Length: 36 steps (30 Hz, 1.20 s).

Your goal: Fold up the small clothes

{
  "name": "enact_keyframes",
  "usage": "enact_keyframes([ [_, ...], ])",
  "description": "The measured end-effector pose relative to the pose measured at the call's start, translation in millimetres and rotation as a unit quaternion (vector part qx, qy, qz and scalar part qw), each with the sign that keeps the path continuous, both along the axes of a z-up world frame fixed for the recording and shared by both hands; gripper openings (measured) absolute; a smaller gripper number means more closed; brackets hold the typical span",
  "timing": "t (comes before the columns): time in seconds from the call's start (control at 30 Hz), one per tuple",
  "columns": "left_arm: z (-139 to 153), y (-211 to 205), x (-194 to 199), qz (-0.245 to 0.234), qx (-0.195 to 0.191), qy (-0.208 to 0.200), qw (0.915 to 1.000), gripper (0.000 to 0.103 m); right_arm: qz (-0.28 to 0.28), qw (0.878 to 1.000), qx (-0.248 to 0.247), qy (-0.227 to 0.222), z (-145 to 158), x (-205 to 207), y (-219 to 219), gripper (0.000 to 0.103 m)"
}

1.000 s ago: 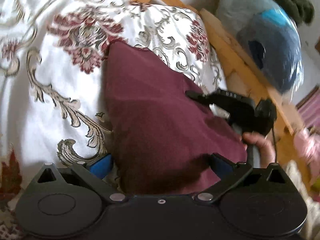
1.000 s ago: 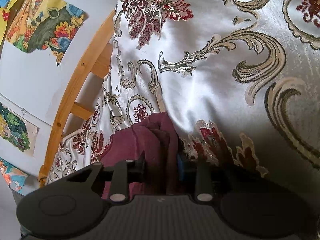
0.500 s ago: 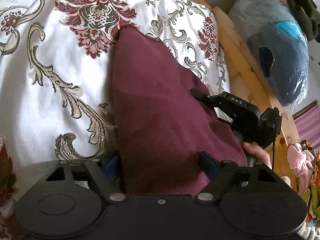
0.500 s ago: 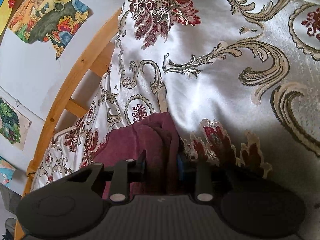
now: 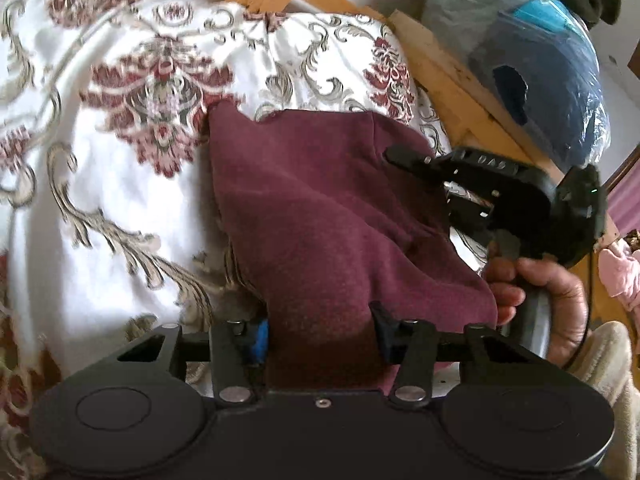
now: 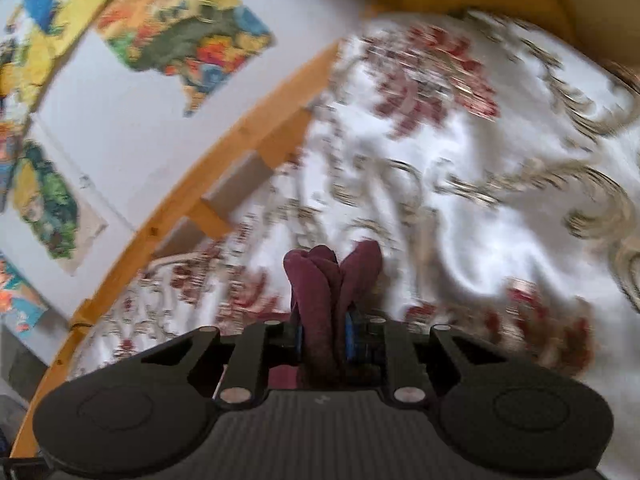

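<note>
Fold barely begun: your right gripper (image 6: 322, 338) pinches bunched maroon cloth (image 5: 320, 220) tight, your left gripper (image 5: 318, 330) has just been closing around its near edge.

Black hand-held gripper (image 5: 320, 332) with blue pads (image 5: 262, 338), silver screws, cream sleeve (image 5: 600, 360).

Maroon garment (image 5: 320, 216) between hand-held gripper (image 5: 320, 332) fingers

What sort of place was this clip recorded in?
Most likely a bedroom at home. A patterned satin bedspread lies over a bed with a slatted wooden frame, colourful pictures hang on the wall, and a plastic-wrapped bundle sits beside the bed.
</note>
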<state>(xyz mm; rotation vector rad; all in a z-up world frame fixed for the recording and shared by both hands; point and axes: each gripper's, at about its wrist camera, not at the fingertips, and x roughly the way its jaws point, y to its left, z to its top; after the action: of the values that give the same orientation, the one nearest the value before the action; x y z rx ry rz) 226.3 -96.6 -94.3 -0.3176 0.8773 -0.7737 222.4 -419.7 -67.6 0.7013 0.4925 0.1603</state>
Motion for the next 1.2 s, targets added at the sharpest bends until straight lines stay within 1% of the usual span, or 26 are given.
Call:
enact_keyframes([
  [0.1, 13, 8, 1, 0.014, 0.016, -0.028, 0.9994, 0.049, 0.016, 0.999, -0.003, -0.028, 15, 5, 16, 0.022],
  [0.23, 33, 27, 7, 0.039, 0.035, -0.072, 0.996, 0.049, 0.033, 0.998, 0.006, -0.06, 30, 24, 35, 0.022],
  [0.37, 53, 52, 16, 0.075, 0.053, -0.118, 0.9888, 0.049, 0.051, 0.995, 0.02, -0.088, 41, 54, 60, 0.022],
  [0.47, 58, 68, 25, 0.101, 0.071, -0.139, 0.9826, 0.049, 0.067, 0.994, 0.018, -0.09, 44, 79, 83, 0.022],
  [0.57, 51, 79, 38, 0.126, 0.082, -0.123, 0.9809, 0.049, 0.083, 0.994, 0.007, -0.069, 38, 104, 105, 0.022],
  [0.63, 39, 82, 50, 0.139, 0.091, -0.095, 0.9815, 0.049, 0.088, 0.995, -0.005, -0.043, 28, 120, 115, 0.022],
  [0.7, 27, 84, 59, 0.146, 0.09, -0.067, 0.9828, 0.05, 0.09, 0.996, -0.017, -0.018, 15, 132, 121, 0.022],
  [0.77, 17, 86, 63, 0.154, 0.089, -0.046, 0.983, 0.051, 0.08, 0.996, -0.029, 0.004, 4, 141, 123, 0.022],
  [0.9, 11, 89, 65, 0.161, 0.078, -0.039, 0.9831, 0.056, 0.056, 0.998, -0.012, 0.028, -13, 151, 111, 0.023],
  [0.97, 7, 88, 65, 0.164, 0.075, -0.037, 0.9829, 0.059, 0.055, 0.998, -0.013, 0.035, -18, 152, 107, 0.026],
  [1.0, 5, 88, 64, 0.165, 0.075, -0.037, 0.9827, 0.06, 0.054, 0.998, -0.015, 0.037, -19, 153, 106, 0.029],
  [1.1, 1, 84, 66, 0.168, 0.069, -0.034, 0.9828, 0.064, 0.047, 0.997, -0.031, 0.044, -19, 150, 106, 0.047],
  [1.2, -3, 82, 67, 0.17, 0.064, -0.032, 0.9828, 0.067, 0.045, 0.996, -0.053, 0.049, -15, 143, 107, 0.054],
])
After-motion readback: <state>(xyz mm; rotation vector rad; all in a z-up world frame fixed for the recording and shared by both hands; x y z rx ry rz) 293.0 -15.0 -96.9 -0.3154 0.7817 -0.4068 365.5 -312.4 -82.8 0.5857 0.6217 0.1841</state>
